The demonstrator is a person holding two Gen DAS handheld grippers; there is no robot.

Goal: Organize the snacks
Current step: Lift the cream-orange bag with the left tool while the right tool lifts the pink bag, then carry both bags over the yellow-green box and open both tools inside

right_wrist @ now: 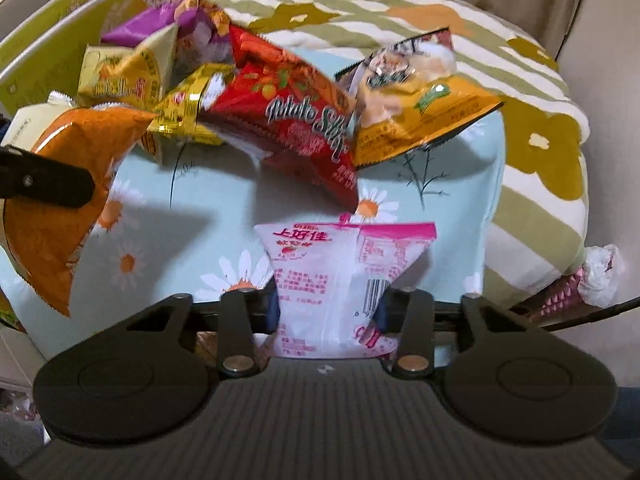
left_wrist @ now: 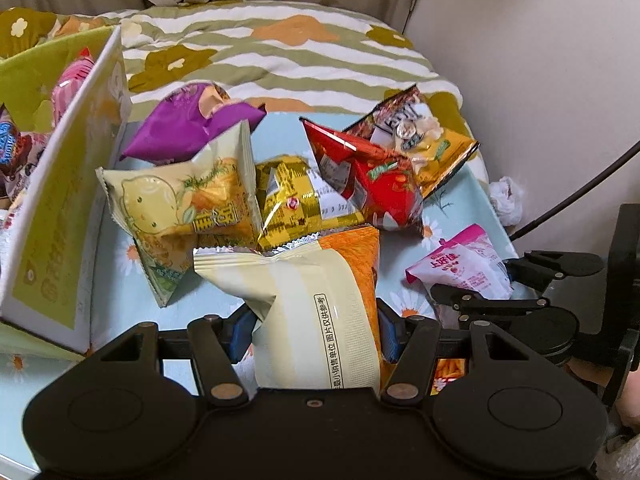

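Snacks mid-sort: left tongs [left_wrist: 316,332] clamp the orange bag [left_wrist: 320,320], right tongs [right_wrist: 328,312] pinch the pink packet [right_wrist: 340,276]; next, the box [left_wrist: 52,240] at left.

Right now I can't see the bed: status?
Left gripper shut on orange-cream packet. Right gripper around pink packet, grip unconfirmed. Snack pile ahead.

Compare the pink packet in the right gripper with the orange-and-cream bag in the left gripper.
The pink packet is white and pink with red print; the orange-and-cream bag is orange on one face and pale cream on the other. The pink packet looks smaller and flatter, the orange-and-cream bag larger and puffier. Both are sealed snack bags, one between the right gripper fingers, the other clamped in the left gripper.
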